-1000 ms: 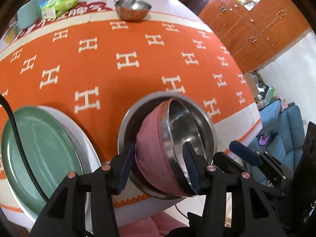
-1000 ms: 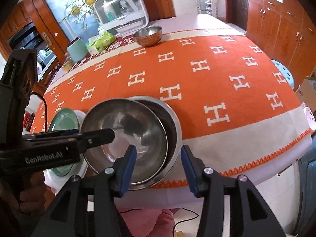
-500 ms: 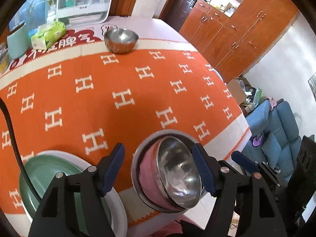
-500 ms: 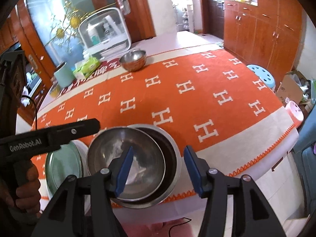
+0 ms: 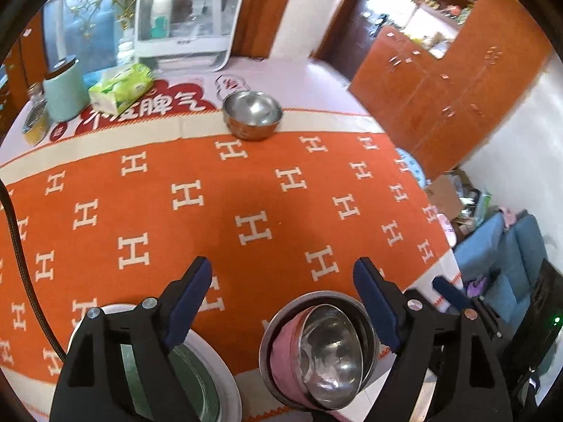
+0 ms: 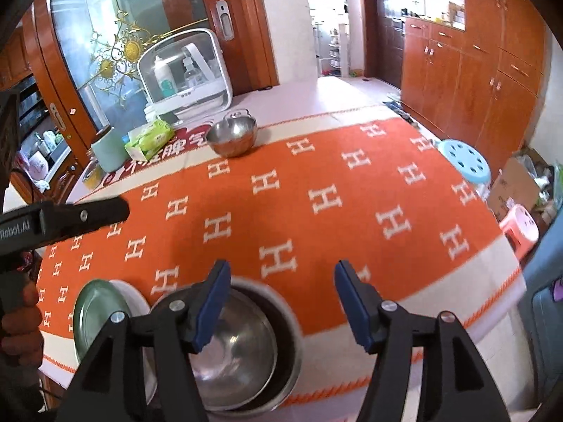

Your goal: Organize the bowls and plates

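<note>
Near edge of the table (image 5: 316,81), left to right: green plate (image 6: 100,302) sits on a white plate (image 5: 214,362) at far left, w/ the nested bowls just beside it to the right. Left hand-held gripper (image 5: 281,302) hangs above that spot, jaws spread wide and opening, nothing pinched; the plates lie under its left finger, bowls below and between the fingers. Pink-sided steel bowl (image 5: 327,351) rests tilted inside a larger steel bowl (image 6: 281,320), both at the orange H-print cloth (image 5: 246,190) border, close to the table's edge. Right hand-held gripper (image 6: 281,302) hovers over the same stack, jaws apart and opening, empty; in its view the left finger overlaps the inner bowl's rim, whether it touches can't be told. A hand (image 6: 19,316) grips the left tool's handle at that view's left edge. Far side of table, L to R: mint canister (image 5: 65,88), green tissue pack (image 5: 121,88), white clear-front cabinet (image 5: 186,21), and a lone steel bowl (image 5: 252,114) standing upright at the cloth's far border, well apart from the stack.
</note>
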Tool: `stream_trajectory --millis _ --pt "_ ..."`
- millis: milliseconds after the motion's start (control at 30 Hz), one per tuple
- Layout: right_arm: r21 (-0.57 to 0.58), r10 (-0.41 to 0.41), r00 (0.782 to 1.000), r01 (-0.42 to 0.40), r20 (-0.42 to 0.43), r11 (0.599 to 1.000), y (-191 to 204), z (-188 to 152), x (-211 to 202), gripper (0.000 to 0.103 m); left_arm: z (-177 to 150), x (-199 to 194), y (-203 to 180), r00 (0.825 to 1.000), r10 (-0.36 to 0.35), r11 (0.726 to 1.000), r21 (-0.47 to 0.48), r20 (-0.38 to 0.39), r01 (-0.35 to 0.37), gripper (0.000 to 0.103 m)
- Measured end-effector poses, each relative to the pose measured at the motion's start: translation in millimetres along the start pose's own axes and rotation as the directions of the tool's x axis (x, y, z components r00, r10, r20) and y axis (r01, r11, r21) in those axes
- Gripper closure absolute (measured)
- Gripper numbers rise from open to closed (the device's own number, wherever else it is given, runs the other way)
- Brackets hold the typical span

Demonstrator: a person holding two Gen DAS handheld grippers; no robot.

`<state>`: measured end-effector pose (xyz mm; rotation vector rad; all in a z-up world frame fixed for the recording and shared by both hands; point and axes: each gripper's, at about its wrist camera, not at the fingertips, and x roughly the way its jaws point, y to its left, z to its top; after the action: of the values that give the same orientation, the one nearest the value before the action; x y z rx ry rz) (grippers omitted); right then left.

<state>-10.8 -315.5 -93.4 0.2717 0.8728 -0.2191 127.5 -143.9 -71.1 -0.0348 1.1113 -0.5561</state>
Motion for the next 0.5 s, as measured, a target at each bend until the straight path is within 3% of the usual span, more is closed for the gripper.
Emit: stream_trajectory --millis 200,500 --pt "-0.104 0.075 0.997 -0.075 -0.006 0.992 -16 44 1 0.040 34 -1 -36 0.999 0.049 0.998 -0.033 0.012 -0.049 0.020" --pt "-0.271 0.204 0.979 -0.194 0.008 0.943 -36 110 14 0.035 88 16 -72 0.987 0.147 0.982 -0.132 0.061 -0.138 0.018"
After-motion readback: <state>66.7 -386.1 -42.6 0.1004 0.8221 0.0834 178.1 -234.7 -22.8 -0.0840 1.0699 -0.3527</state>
